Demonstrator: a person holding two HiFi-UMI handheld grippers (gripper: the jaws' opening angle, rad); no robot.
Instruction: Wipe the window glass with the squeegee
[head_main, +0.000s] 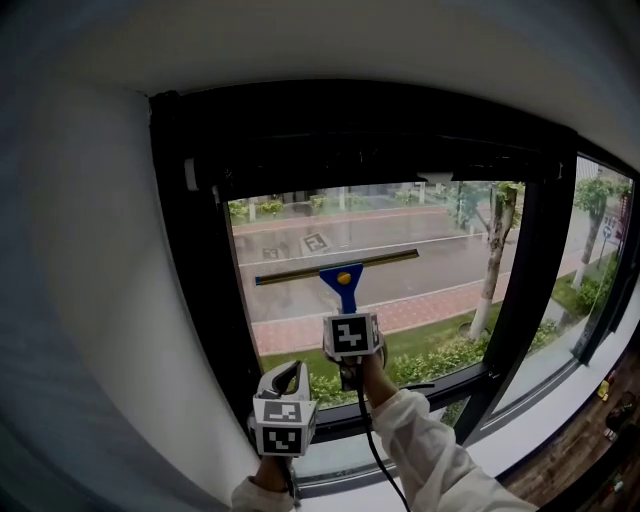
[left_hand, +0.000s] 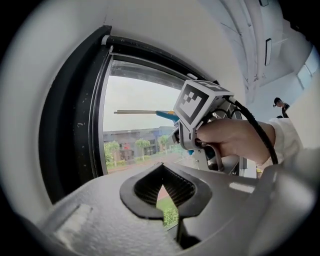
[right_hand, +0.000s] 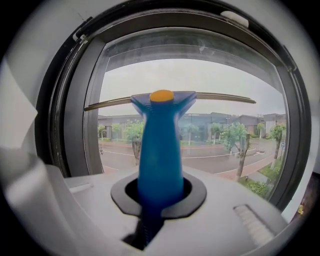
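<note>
Firm hold by the right gripper on the squeegee: jaws closed narrow on the blue handle, pinched between the dark pads and rising straight ahead of the claw. At the far end of that handle, beyond the claw, an orange button and a long thin blade laid crosswise against the window glass, reaching out to both sides of the claw's line. From the head view, roughly level with a slight rise to the right, just above the claw. Past the blade and behind the glass, a wet road and trees. Lower down and to the left of that claw, near it but apart, the left gripper, pointed up at the same pane. Jaws brought together, tips meeting, nothing held, only the notch in the ribbed pads with greenery showing through it. Ahead of this claw and to its right, a hand wrapped round the right gripper's grip, with a black cable running back over a white sleeve. To this claw's left, the black window frame.
</note>
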